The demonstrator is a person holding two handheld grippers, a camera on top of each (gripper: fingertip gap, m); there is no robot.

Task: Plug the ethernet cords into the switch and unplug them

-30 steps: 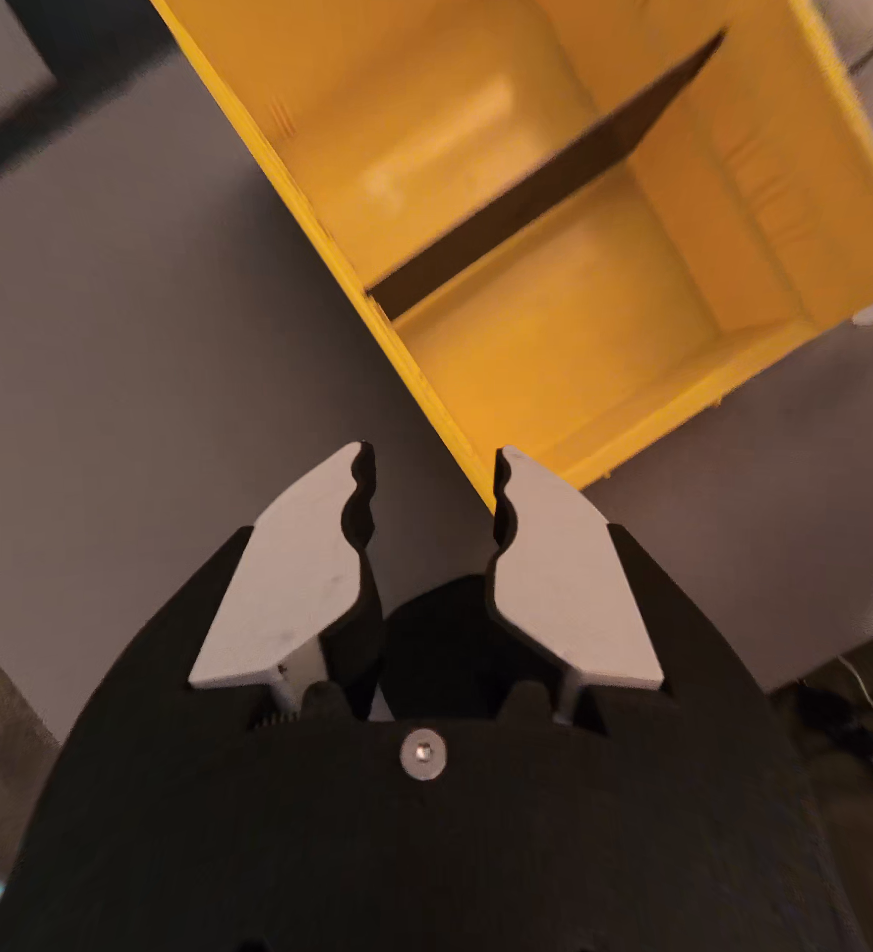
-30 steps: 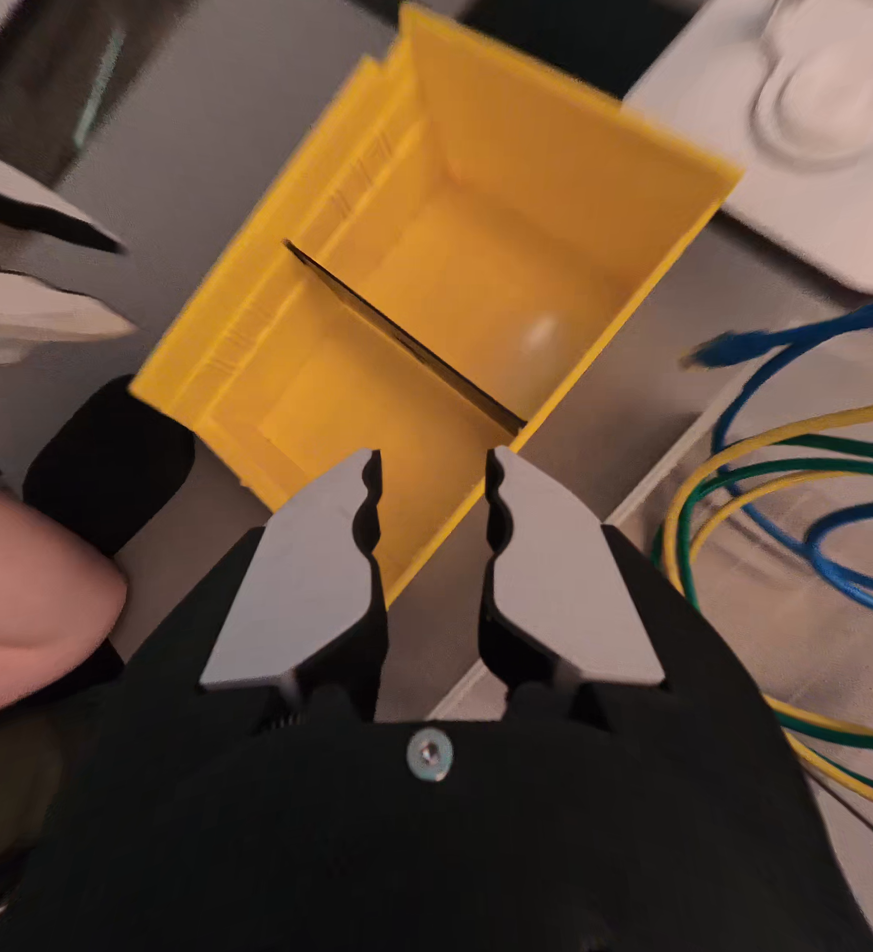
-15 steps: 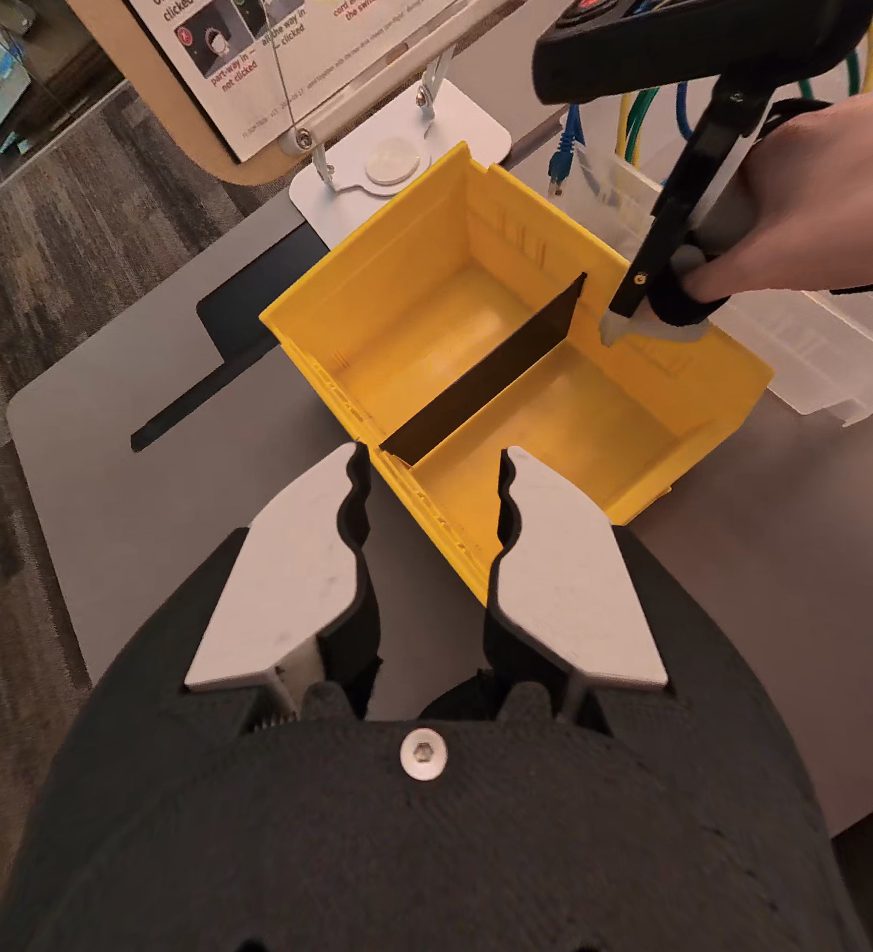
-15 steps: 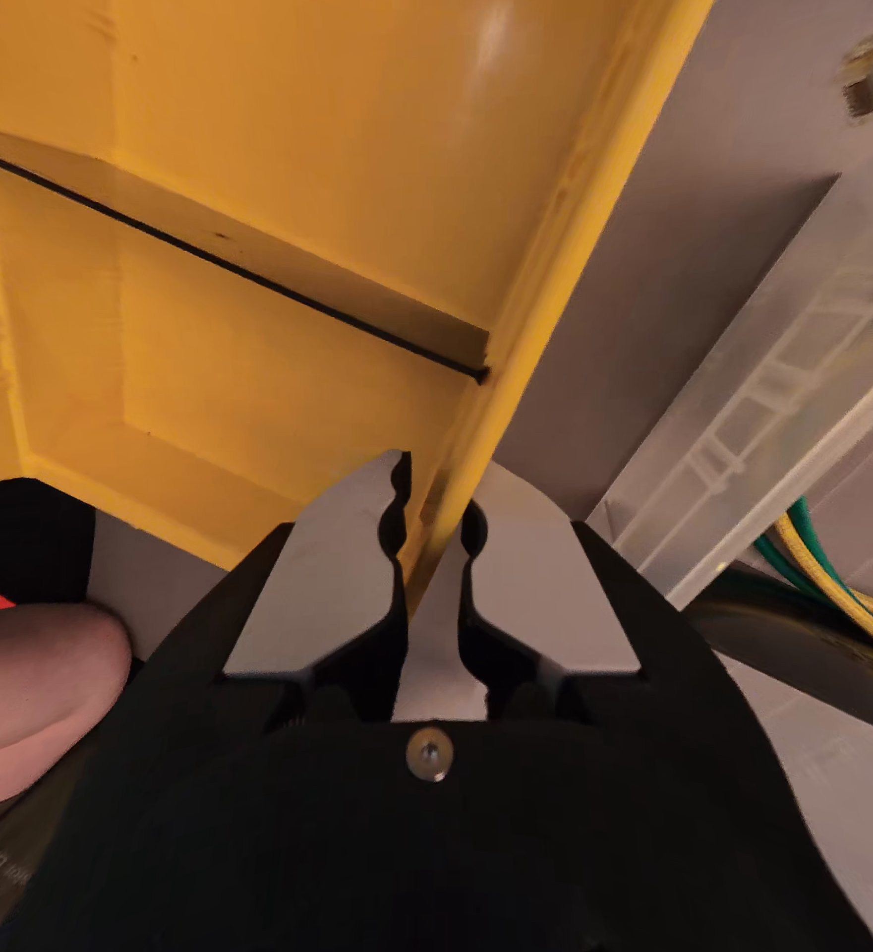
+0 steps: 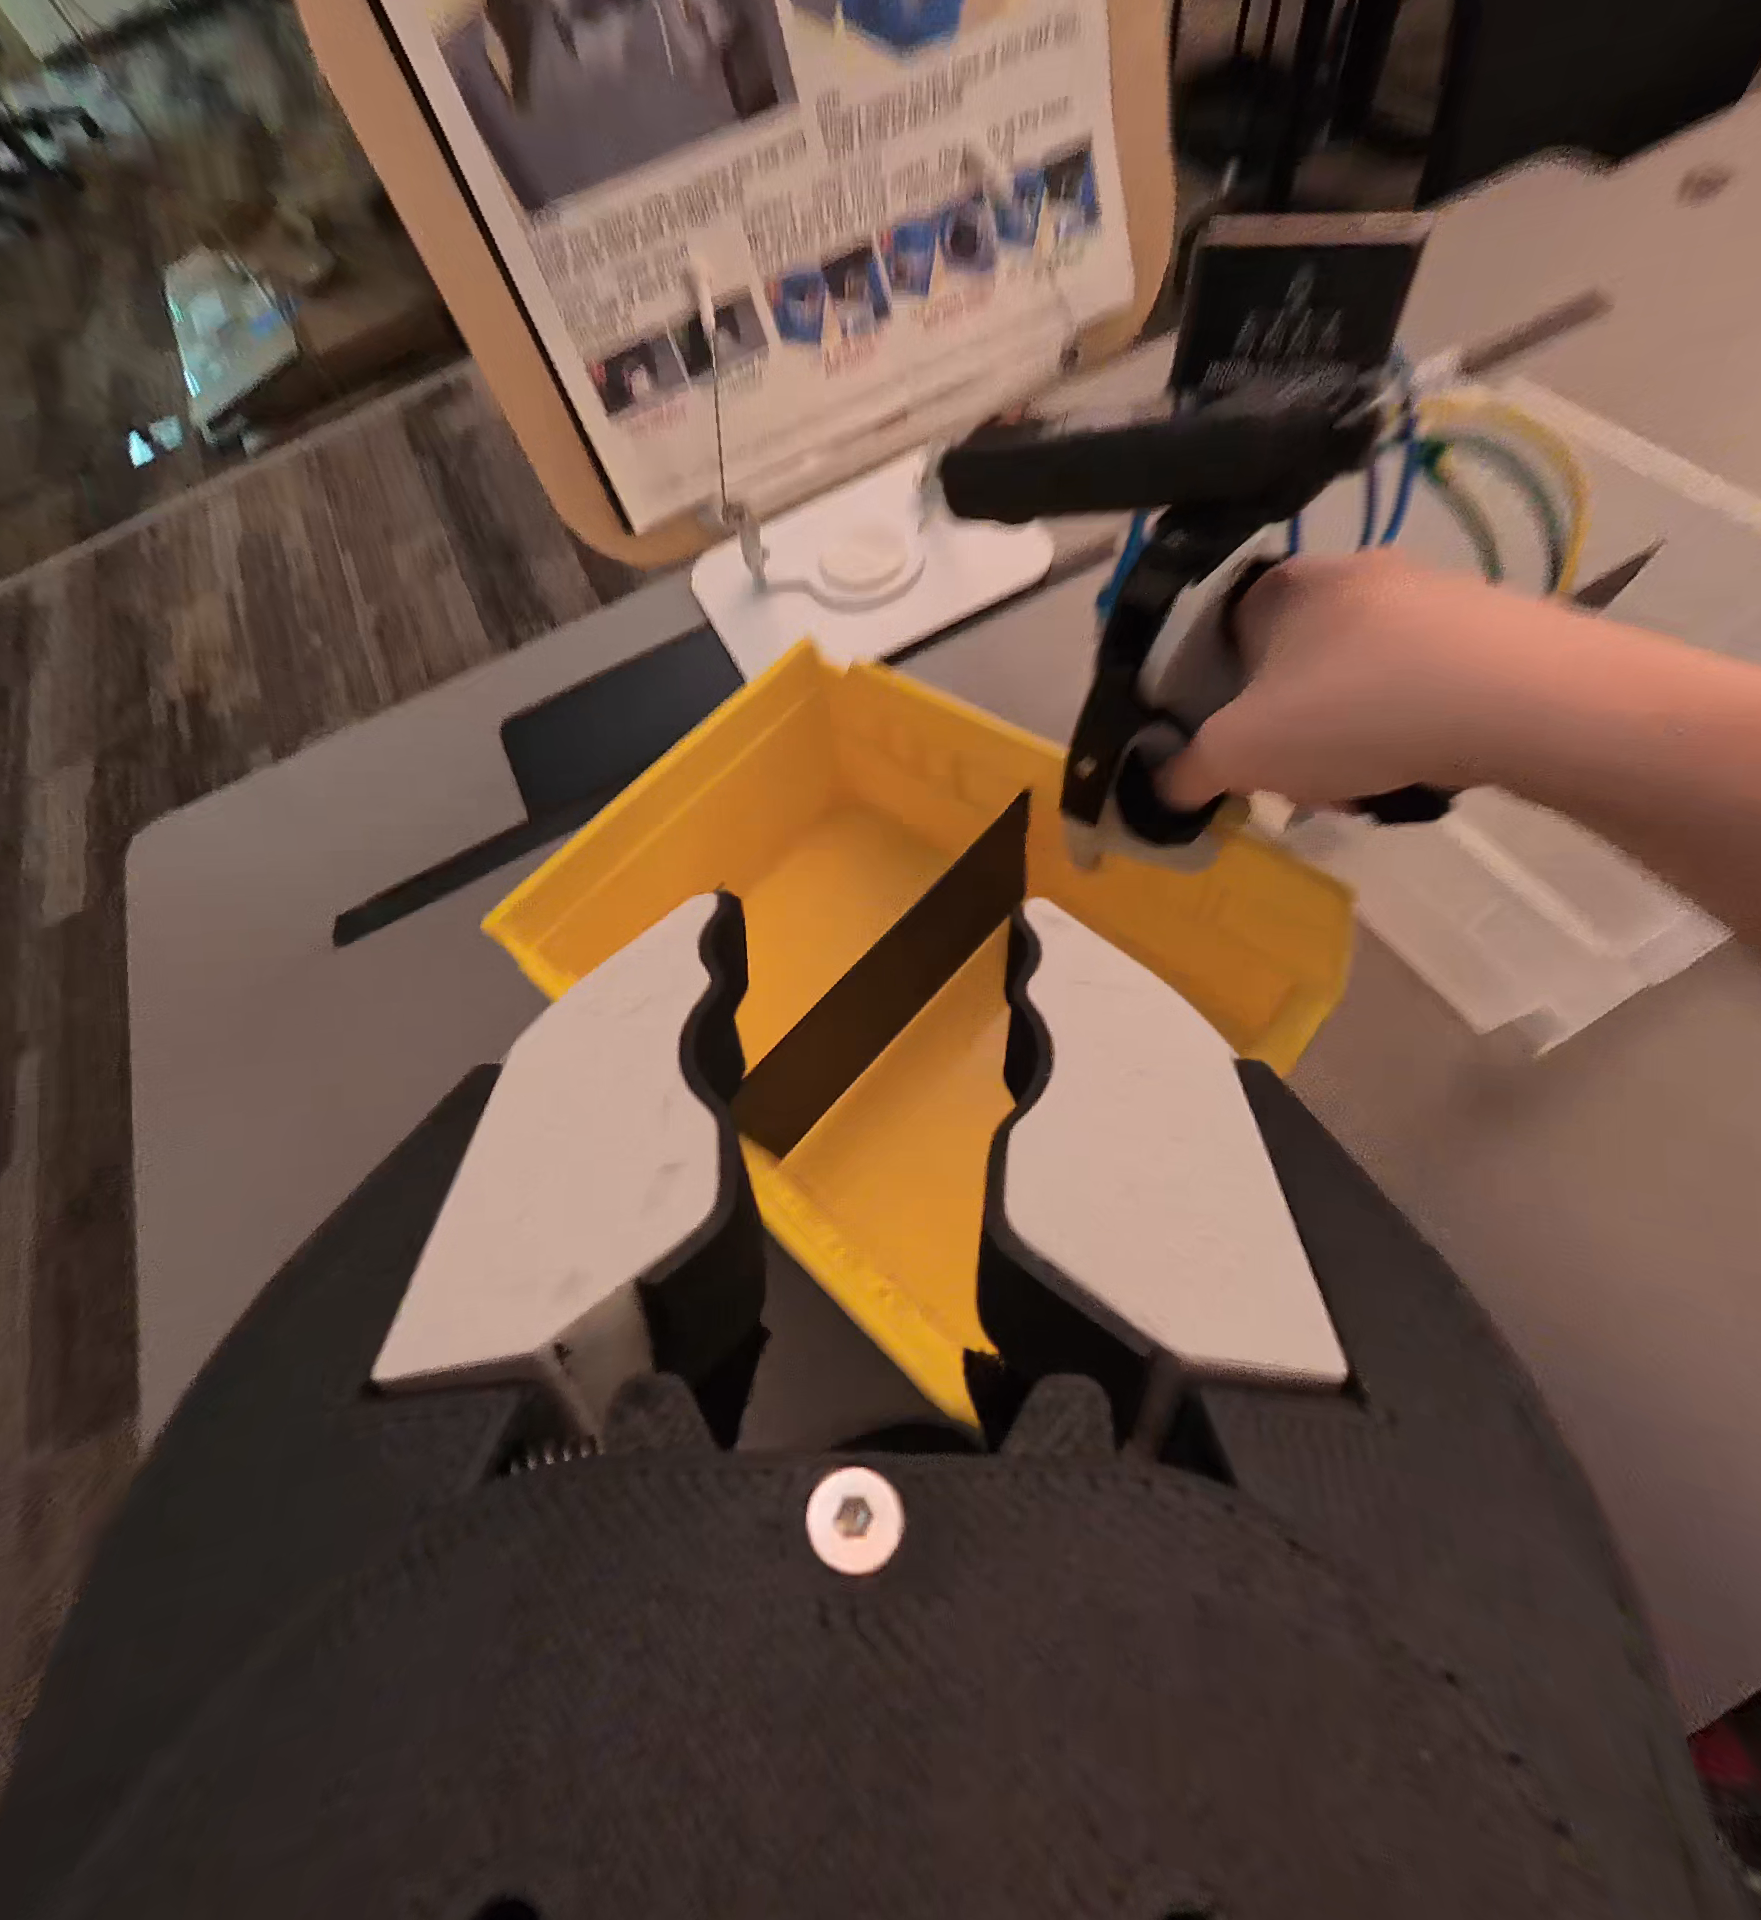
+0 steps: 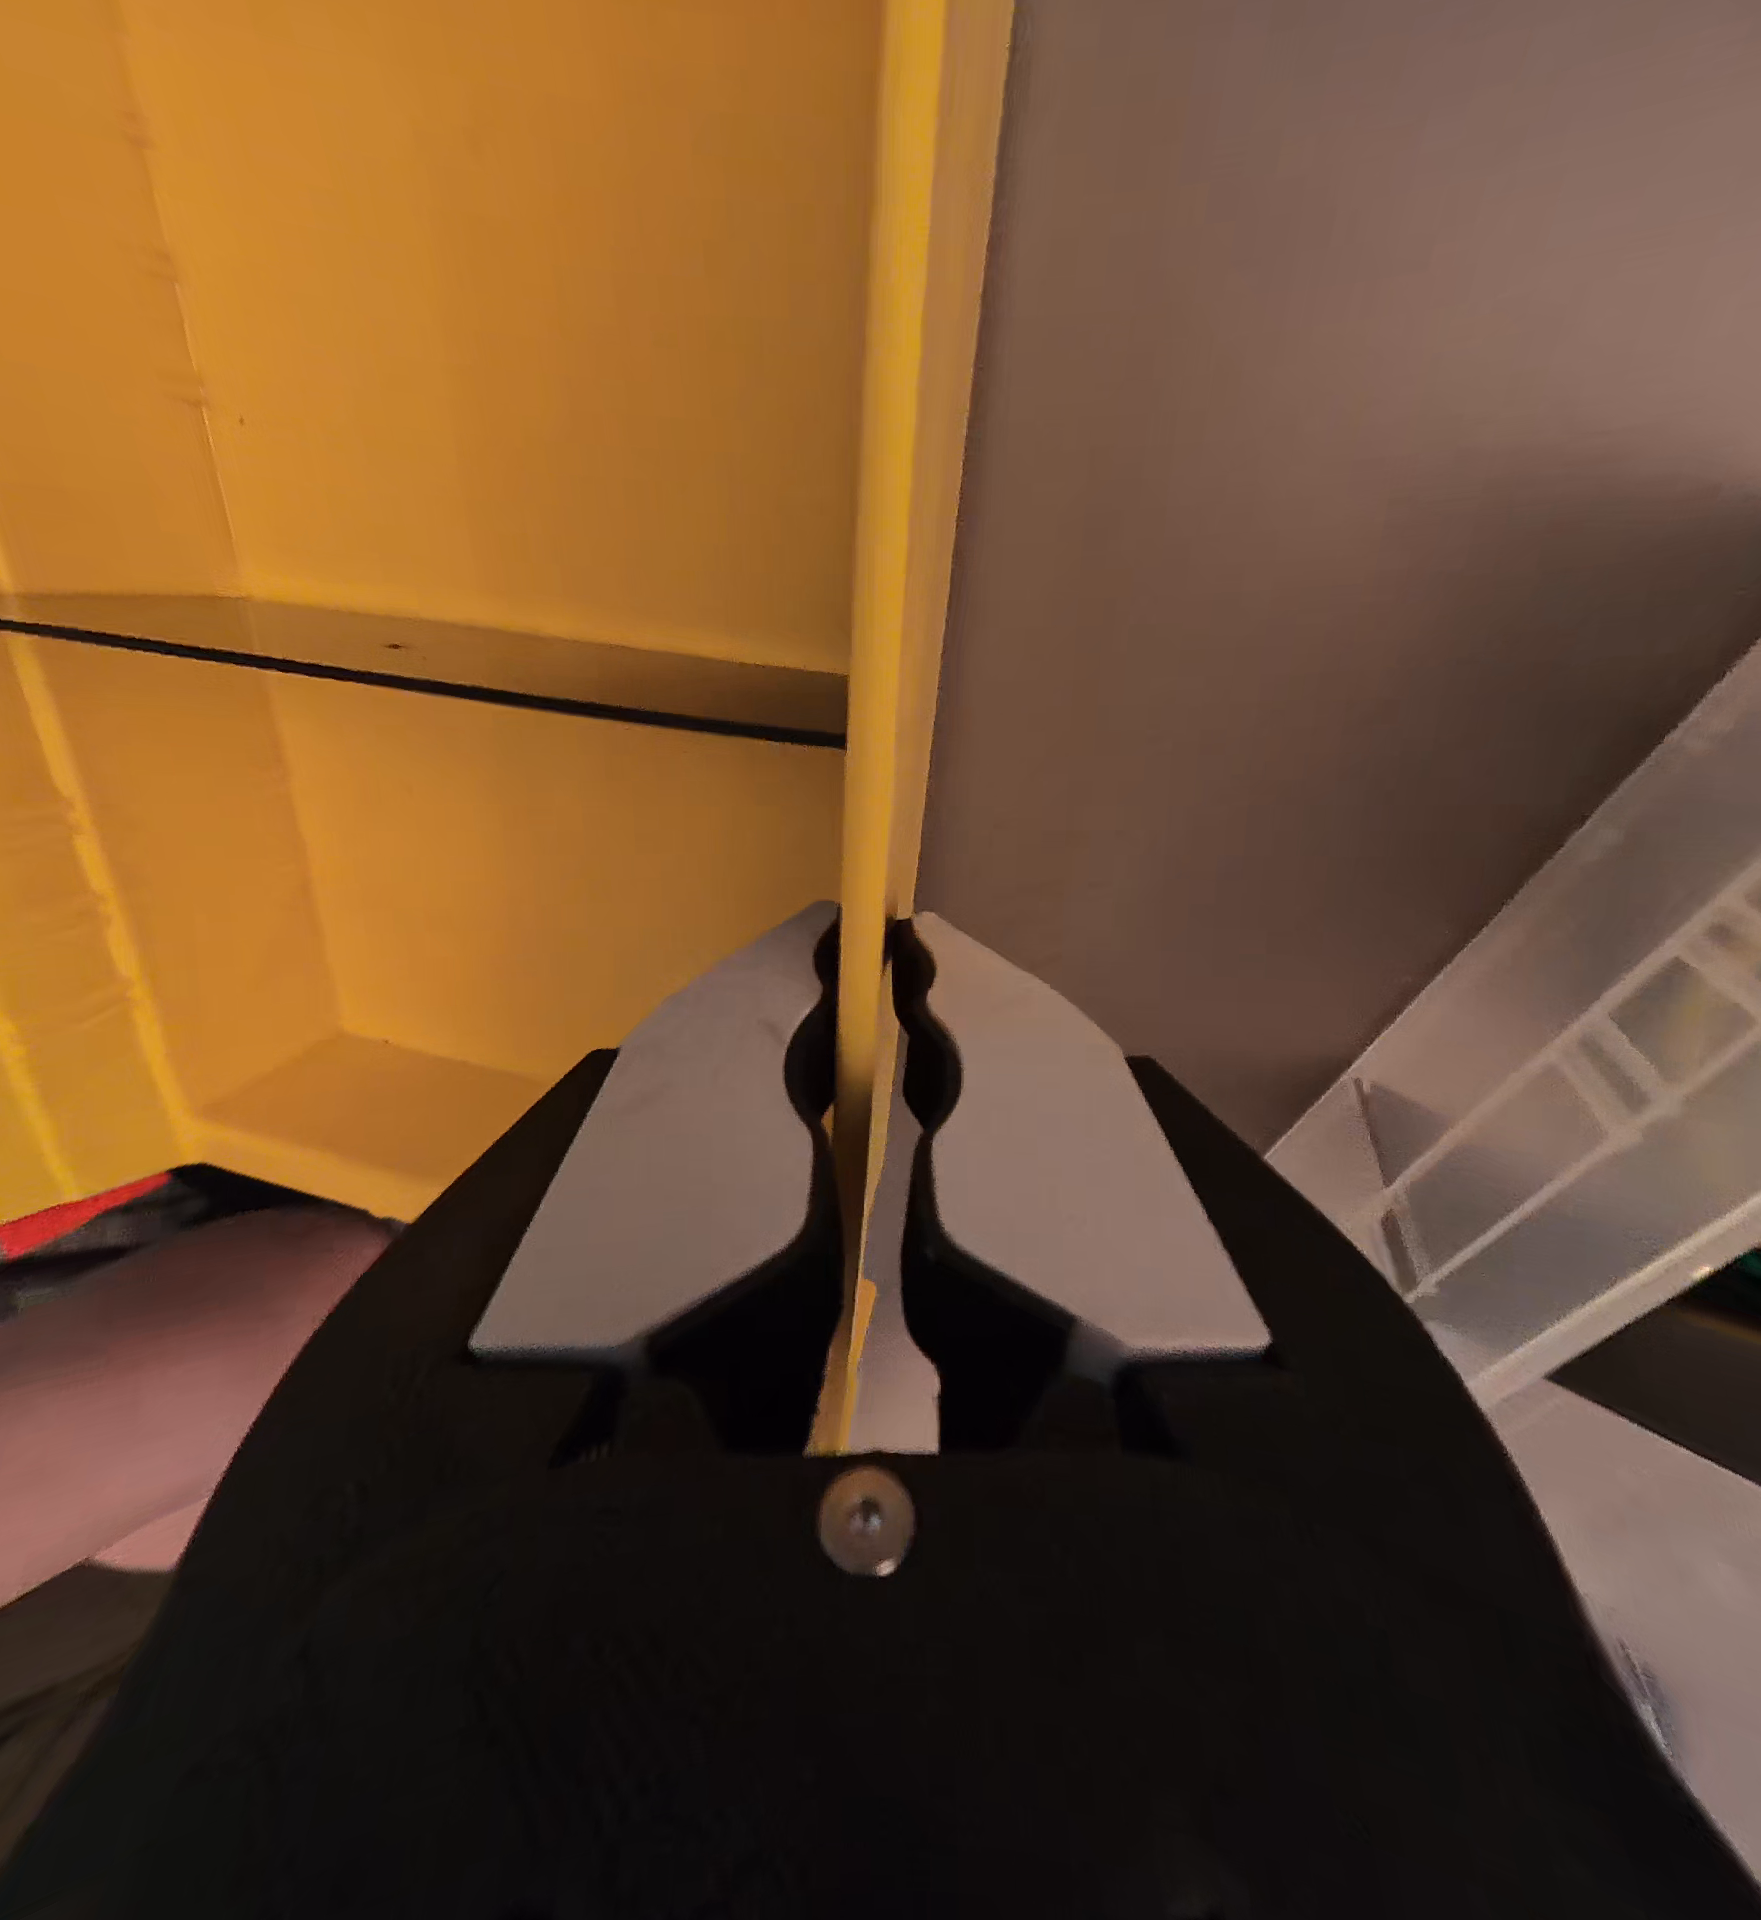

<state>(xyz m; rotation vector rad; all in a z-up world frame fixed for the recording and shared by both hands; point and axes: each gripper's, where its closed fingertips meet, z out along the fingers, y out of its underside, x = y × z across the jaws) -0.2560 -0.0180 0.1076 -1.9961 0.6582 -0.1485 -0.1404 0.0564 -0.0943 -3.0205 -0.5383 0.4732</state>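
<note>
A yellow bin (image 5: pixel 668 821) with a black divider (image 5: pixel 907 977) stands on the grey table. It is empty. My left gripper (image 5: pixel 871 909) is open and empty, above the bin's near wall. My right gripper (image 6: pixel 871 914) is shut on the bin's side wall (image 6: pixel 907 520), one finger inside and one outside. It also shows in the left wrist view (image 5: pixel 1136 821), held by a hand at the bin's right wall. Blue, yellow and green ethernet cords (image 5: pixel 1478 488) loop in the far right. I see no switch clearly.
A clear plastic container (image 5: pixel 1541 935) lies right of the bin, close to it (image 6: pixel 1582 1039). A sign board on a white base (image 5: pixel 876 561) stands behind the bin. A flat black item (image 5: pixel 627 717) lies at the bin's far left. The table's left edge is near. The grippers' ends are close to 25 centimetres from one another.
My right gripper has closed fully on the bin's wall. My left gripper has drawn back and tilted up, so the bin now shows between its open fingers.
</note>
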